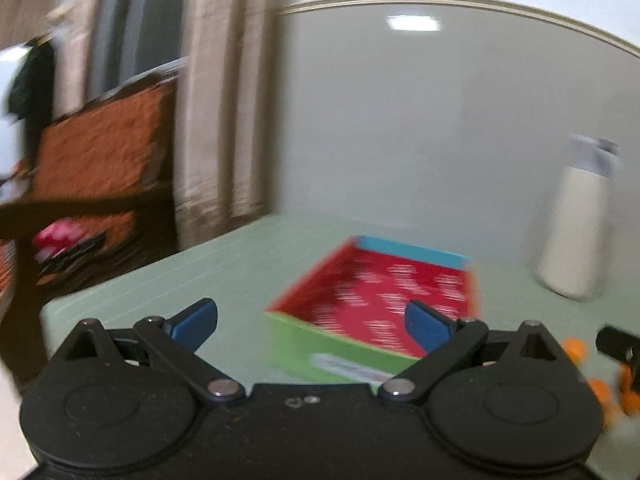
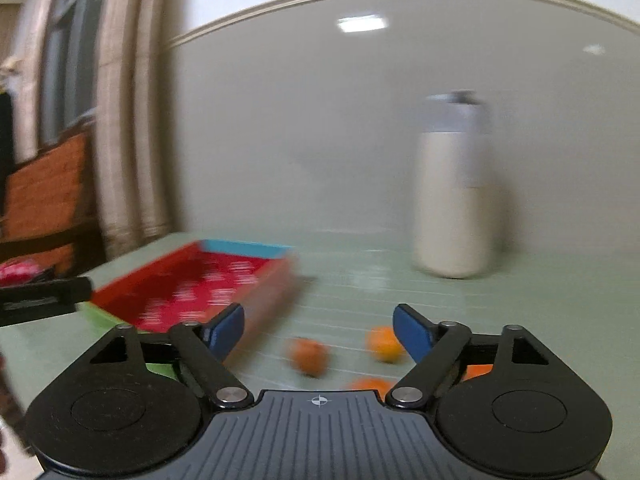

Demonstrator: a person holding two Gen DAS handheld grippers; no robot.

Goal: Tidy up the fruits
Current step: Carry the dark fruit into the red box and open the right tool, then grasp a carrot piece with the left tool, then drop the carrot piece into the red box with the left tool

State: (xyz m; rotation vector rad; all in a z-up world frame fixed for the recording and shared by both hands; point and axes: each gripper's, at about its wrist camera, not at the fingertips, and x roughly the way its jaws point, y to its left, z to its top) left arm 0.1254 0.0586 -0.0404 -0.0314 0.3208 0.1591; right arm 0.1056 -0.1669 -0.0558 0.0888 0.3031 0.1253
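1. Both your grippers, left gripper (image 1: 310, 324) and right gripper (image 2: 318, 330), gape wide, holding nothing.
2. Oranges (image 2: 385, 344) lie loose at the right gripper's 12 o'clock.
3. Box (image 2: 192, 292) sits at its 10 o'clock, long axis pointing toward 1 o'clock.

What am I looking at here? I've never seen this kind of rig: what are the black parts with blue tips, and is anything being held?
No robot here: a person holds a hand-held gripper in each hand, each with a camera looking forward along its blue-tipped jaws. One picture is from the left gripper, the other from the right gripper. Both stand open and hold nothing. On the pale green table lie an open box with a red inside, apparently empty, several small orange fruits loose beside it, and a cream bottle standing upright further back. The pictures are blurred.
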